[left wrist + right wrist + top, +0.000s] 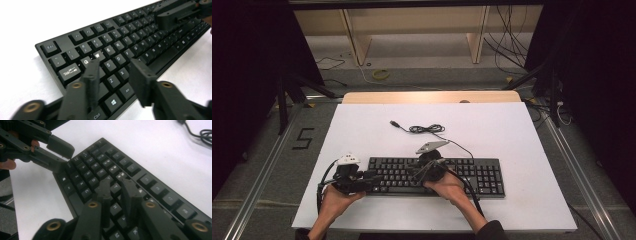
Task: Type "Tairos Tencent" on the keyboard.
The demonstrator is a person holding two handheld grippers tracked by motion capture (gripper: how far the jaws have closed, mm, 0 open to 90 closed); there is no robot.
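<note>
A black keyboard (472, 175) lies across the near half of the white table top (512, 125). Its cable (428, 129) is coiled behind it, and the plug rests on the white surface. My left gripper (373, 181) is at the keyboard's left end. Its jaws stand open over the A, S and Z keys (113, 67), holding nothing. My right gripper (414, 172) hovers low over the middle letter keys. Its jaws (116, 184) are a narrow gap apart around the T key, with nothing between them. The left gripper (65, 160) is also in the right gripper view, open at the keyboard's corner.
A wooden board edge (432, 97) runs behind the white top. Beyond it are shelving legs, loose cables and a yellow ring (381, 75) on the floor. A taped figure 5 (303, 138) marks the floor at the left. Metal rails flank the table.
</note>
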